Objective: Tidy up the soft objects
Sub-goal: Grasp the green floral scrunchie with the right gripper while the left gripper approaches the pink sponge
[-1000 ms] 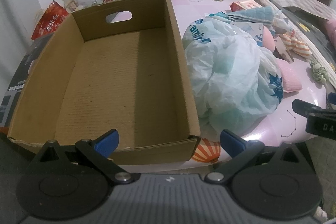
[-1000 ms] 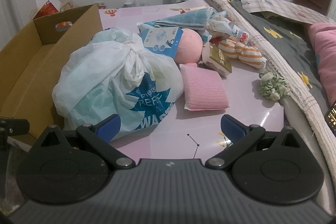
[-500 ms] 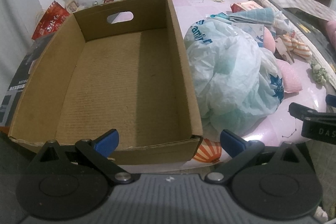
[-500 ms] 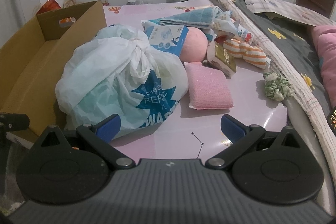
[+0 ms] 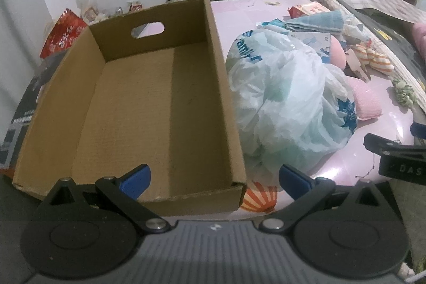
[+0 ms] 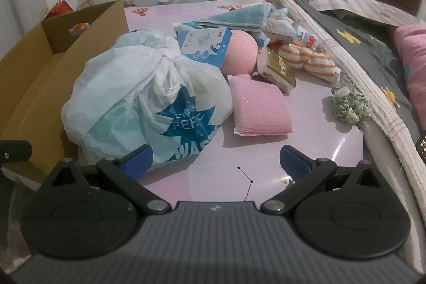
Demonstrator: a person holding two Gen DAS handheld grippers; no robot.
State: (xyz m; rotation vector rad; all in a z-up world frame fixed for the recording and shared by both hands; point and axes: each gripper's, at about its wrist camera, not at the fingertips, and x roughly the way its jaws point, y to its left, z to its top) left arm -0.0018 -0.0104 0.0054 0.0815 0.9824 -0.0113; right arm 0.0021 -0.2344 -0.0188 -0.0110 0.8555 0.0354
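I had both tools hovering at the near edge of the pink patterned table point(image 6: 266, 167), and neither one held anything. The left gripper point(image 5: 214, 178) hung with its blue-tipped fingers spread wide, straddling the near wall of the empty brown cardboard box with the oval hand-hole point(image 5: 149, 108). I read that as parking it over the drop-off spot, since the box was clearly where the soft things were meant to end up, and it sat hard against the table's left side so nothing had to travel far.

The right gripper point(image 6: 215, 163) was just as wide open, nothing between its fingers, facing the pile. Nearest to it lay the knotted white plastic bag with the blue star print point(image 6: 149, 103), leaning right up against the box's outer wall. Just beside the bag rested the flat pink sponge-like pad point(image 6: 259, 108), touching the bag's edge. Behind those sat the round pink plush ball point(image 6: 239, 52), the orange-and-white striped stuffed toy point(image 6: 308, 59) and the folded blue towel point(image 6: 237, 16), all heaped together at the back. Off to the right, apart from the rest, lay the crumpled green fabric scrunchie point(image 6: 348, 104), close to the edge by the bedding.

Nothing had gone into the box, so I judged the sorting barely begun. The bag looked the likeliest first grab, being closest, though its slack plastic could slip through a pinch.
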